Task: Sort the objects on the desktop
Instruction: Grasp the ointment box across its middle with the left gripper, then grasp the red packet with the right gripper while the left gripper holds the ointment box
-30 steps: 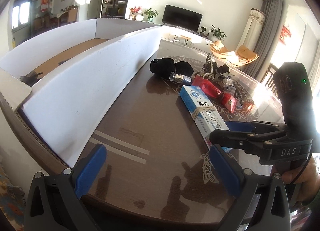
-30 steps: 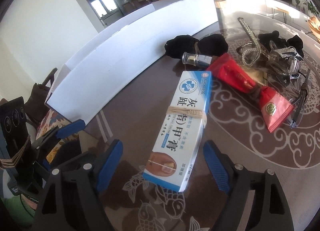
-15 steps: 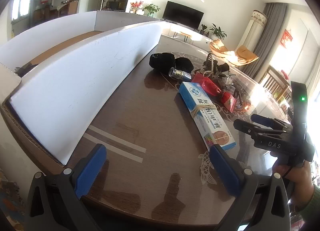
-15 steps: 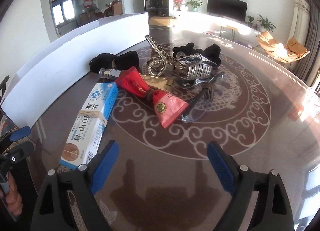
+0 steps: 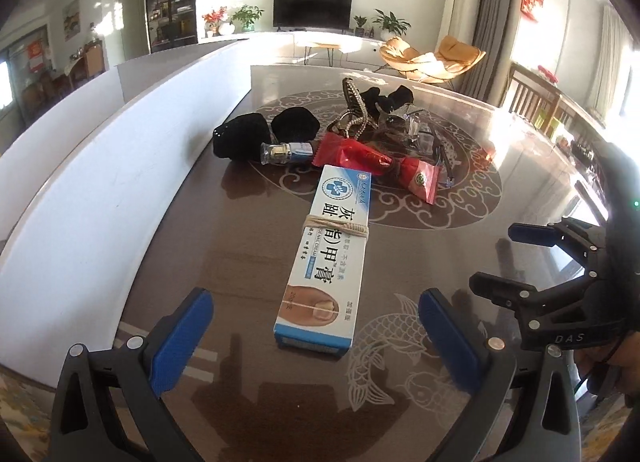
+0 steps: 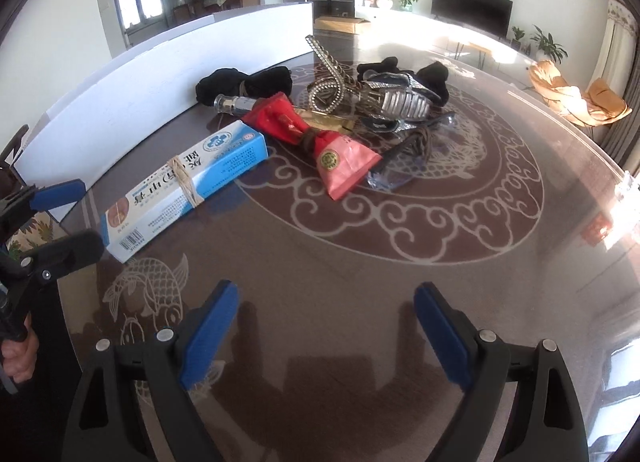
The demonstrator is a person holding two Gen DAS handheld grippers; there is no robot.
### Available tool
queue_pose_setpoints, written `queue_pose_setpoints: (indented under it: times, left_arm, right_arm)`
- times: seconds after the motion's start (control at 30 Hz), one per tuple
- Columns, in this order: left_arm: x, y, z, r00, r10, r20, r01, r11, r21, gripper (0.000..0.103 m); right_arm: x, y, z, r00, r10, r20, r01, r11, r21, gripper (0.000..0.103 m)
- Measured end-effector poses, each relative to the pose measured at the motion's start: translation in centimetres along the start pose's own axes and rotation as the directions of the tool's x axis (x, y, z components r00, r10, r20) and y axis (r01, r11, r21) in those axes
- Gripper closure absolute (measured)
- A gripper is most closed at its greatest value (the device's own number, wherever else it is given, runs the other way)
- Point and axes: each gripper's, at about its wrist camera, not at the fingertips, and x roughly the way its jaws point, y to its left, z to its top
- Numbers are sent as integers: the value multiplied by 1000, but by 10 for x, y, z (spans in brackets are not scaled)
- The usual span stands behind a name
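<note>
Both grippers, left gripper and right gripper, hover with jaws wide, empty. Cream box lies near the tabletop's near edge beside the white carton wall: light, stiff cardboard, best pinched across its long sides.

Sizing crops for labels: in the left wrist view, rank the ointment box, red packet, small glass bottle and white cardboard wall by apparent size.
1. white cardboard wall
2. ointment box, though it lies nearest the camera
3. red packet
4. small glass bottle
</note>
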Motion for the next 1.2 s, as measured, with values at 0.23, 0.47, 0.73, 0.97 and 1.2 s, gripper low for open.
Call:
queue_pose_setpoints:
  times: [0.23, 0.47, 0.73, 0.97, 1.2]
  left_arm:
    - [45, -13, 23, 992, 59, -112, -51, 996, 78, 0]
    - [39, -2, 27, 993, 35, -115, -31, 999, 32, 62]
    - [7, 27, -8, 993, 45, -109, -50, 998, -39, 62]
    - [-1, 32, -19, 997, 33, -73, -40, 996, -85, 62]
    - [-12, 40, -30, 999, -23, -46, 16, 990, -140, 62]
  right_arm:
    - [-9, -3, -4, 999, 1, 35, 1, 999, -46, 12]
    - [17, 27, 67, 997, 23, 76, 3, 943, -332, 9]
    - [76, 36, 120, 991, 119, -53, -130, 950, -284, 20]
    - [61, 37, 96, 983, 140, -119, -160, 972, -174, 79]
    - [17, 36, 54, 989, 119, -87, -125, 989, -80, 81]
